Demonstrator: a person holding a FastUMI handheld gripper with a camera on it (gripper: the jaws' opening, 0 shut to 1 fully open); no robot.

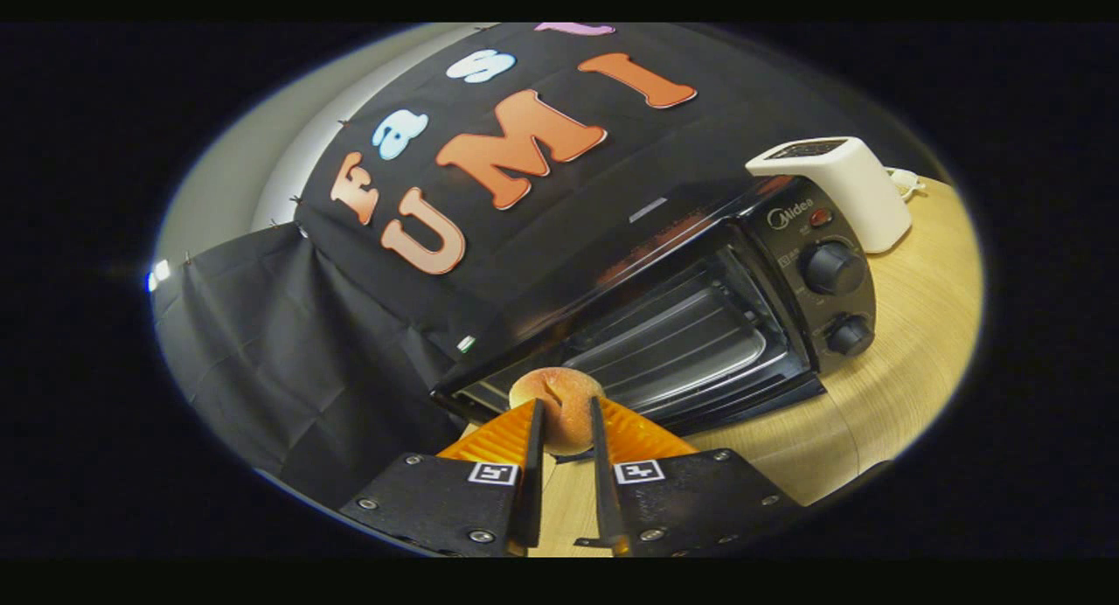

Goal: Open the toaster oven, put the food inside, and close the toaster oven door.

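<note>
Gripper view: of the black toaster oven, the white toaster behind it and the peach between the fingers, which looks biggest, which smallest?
1. Toaster oven, by far.
2. White toaster.
3. Peach, held in the gripper; it looks smallest even though it is nearest the camera.

Gripper (566, 413) fingers covering both sides of peach (559, 395), pinching it; underside hiding behind them. Beyond fingers, oven (699, 325) door state unclear; dial markings too small. Behind oven, toaster (839, 185) base hiding.
</note>
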